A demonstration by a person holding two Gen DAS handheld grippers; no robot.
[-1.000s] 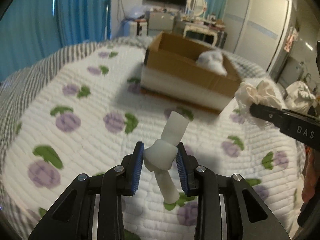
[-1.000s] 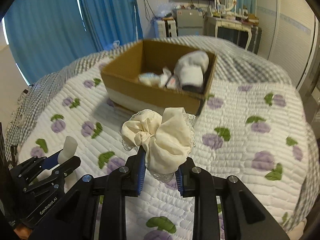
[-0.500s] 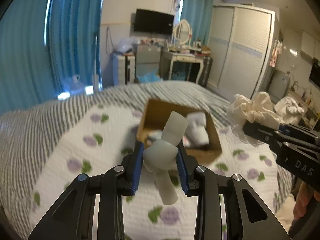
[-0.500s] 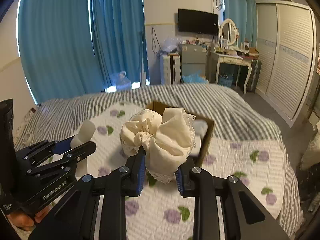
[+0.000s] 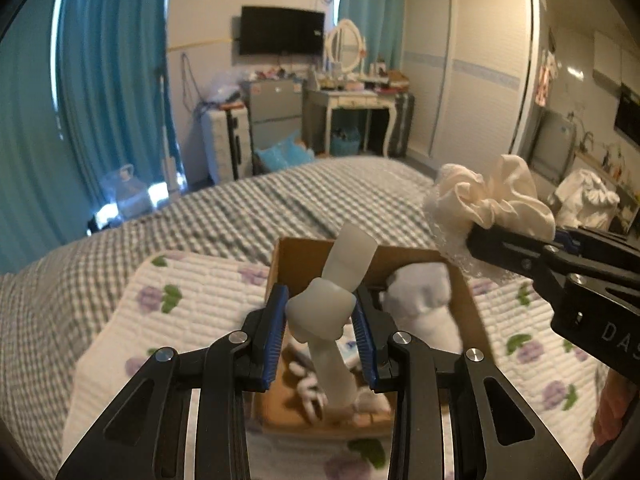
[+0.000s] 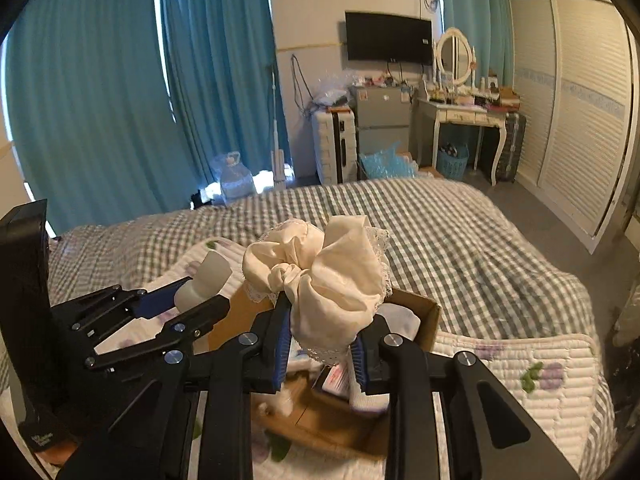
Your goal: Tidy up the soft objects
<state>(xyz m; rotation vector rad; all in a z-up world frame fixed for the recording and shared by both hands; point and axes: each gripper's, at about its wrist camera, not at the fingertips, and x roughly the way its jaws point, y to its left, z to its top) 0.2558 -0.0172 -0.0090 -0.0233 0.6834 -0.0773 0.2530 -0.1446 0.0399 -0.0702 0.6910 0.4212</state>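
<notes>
My left gripper [image 5: 320,320] is shut on a white knotted soft toy [image 5: 326,312] and holds it above the open cardboard box [image 5: 298,262]. My right gripper [image 6: 320,348] is shut on a cream lace-edged scrunchie [image 6: 332,276], also above the box [image 6: 424,312]. The box holds a white sock [image 5: 424,300] and other small soft things. In the left wrist view the right gripper [image 5: 516,240] with the scrunchie [image 5: 488,200] is at the right; in the right wrist view the left gripper [image 6: 188,300] with the toy [image 6: 206,280] is at the left.
The box sits on a white quilt with purple flowers [image 5: 192,312] over a grey checked bedspread [image 6: 460,240]. Beyond the bed are teal curtains [image 6: 100,100], a suitcase [image 6: 334,144], a dressing table [image 6: 460,116] and a wardrobe [image 6: 584,100].
Both grippers have moved forward and tilted down over the box with their loads; the box now lies directly under the fingers in both views.
</notes>
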